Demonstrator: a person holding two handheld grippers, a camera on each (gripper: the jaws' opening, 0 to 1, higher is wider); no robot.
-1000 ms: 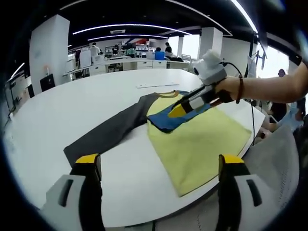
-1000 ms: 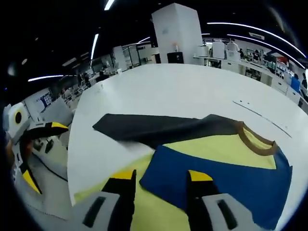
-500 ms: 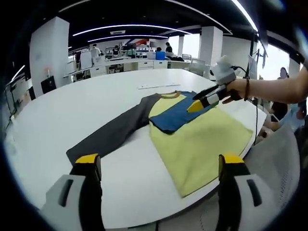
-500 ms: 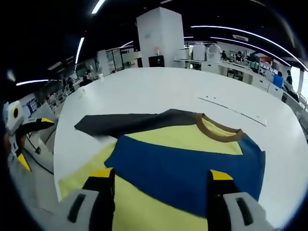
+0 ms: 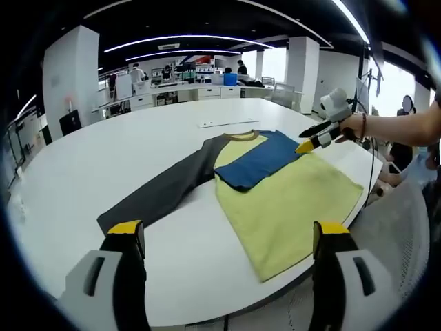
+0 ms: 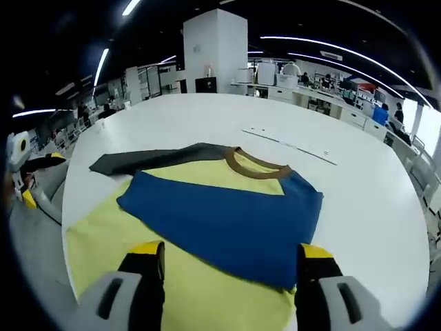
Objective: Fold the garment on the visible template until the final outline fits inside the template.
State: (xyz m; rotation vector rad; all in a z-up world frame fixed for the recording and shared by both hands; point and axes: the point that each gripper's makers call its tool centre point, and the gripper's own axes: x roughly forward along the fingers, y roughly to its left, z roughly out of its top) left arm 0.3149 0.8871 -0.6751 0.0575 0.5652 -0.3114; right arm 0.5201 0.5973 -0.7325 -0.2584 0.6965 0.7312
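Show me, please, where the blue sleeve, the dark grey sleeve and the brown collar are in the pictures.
blue sleeve (image 6: 220, 224): right gripper view, middle of the folded-over panel.
dark grey sleeve (image 5: 162, 192): left gripper view, mid-length of the outstretched sleeve.
brown collar (image 6: 256, 169): right gripper view, front curve of the neckband.

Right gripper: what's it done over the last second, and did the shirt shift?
The right gripper opened, letting go of the blue sleeve, and backed off toward the table edge. The sleeve now lies folded across the yellow body. The dark sleeve stays stretched out; the left gripper stays open.

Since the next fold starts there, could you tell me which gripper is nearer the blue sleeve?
Right. The right gripper hovers at the blue sleeve's edge; the left gripper sits off the table edge.
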